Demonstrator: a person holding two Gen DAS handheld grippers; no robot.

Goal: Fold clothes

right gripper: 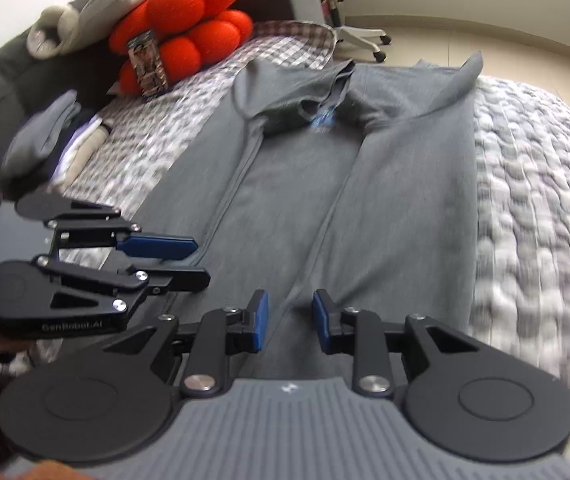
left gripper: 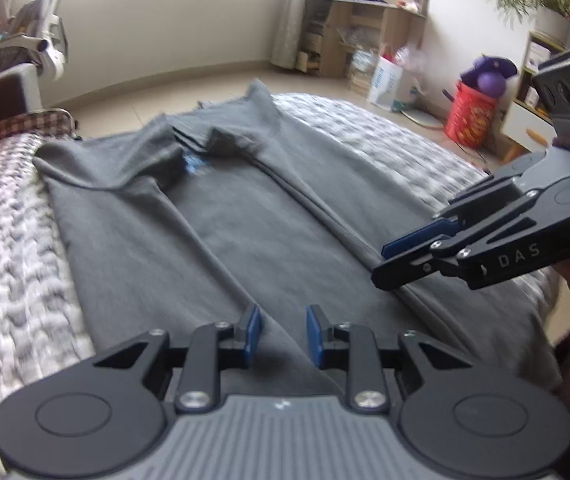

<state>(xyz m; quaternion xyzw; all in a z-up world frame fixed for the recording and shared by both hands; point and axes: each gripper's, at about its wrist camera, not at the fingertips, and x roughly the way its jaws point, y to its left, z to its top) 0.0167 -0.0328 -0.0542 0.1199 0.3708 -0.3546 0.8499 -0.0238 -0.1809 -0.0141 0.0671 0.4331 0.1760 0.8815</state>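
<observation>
Motion blur smears the knitted blanket (left gripper: 17,264). Soft grey shirt (left gripper: 213,240), sides folded inward; sleeves bunched. My left gripper (left gripper: 283,334) and right gripper (right gripper: 290,322): narrow gaps, holding nothing.

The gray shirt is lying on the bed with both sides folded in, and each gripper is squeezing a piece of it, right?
Not quite. The gray shirt lies on the bed with both sides folded in, but neither the left gripper nor the right gripper squeezes it. Both wrist views show open, empty jaws.
</observation>
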